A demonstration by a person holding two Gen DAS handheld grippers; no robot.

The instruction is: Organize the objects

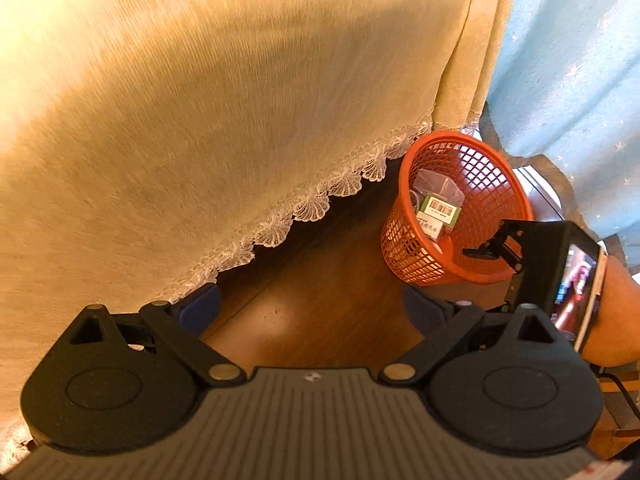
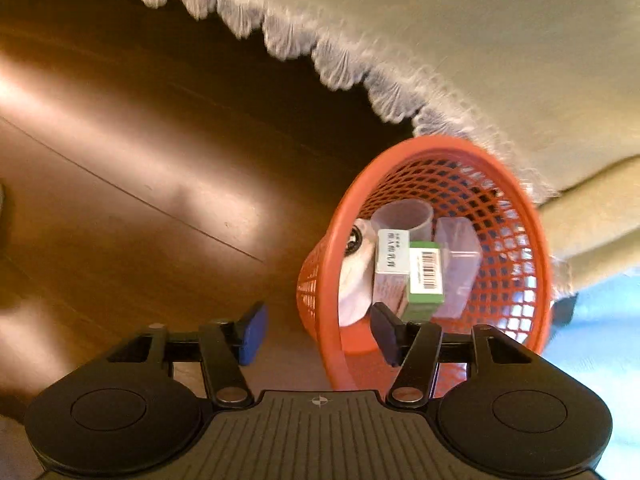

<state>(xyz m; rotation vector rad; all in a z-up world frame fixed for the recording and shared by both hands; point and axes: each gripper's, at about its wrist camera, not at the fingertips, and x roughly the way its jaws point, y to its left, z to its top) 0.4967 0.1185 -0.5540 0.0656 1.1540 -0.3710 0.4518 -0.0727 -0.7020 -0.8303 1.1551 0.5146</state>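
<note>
Beside the lace hem of a cream cloth (image 2: pixel 500 40), an orange mesh basket (image 2: pixel 332 264) stands on bare wooden floor (image 2: pixel 140 168), holding a green box (image 2: pixel 426 276) and a white box (image 2: pixel 390 264). Right gripper (image 2: pixel 320 330) hovers empty at its rim, jaws apart; left gripper (image 1: pixel 312 306) likewise spread over open floor

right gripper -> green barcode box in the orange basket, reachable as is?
Probably yes. The right gripper is open and empty, at the orange basket's rim. The green box lies on top of the other items with nothing covering it; the basket mouth is open, though neighbouring boxes crowd its sides.
</note>
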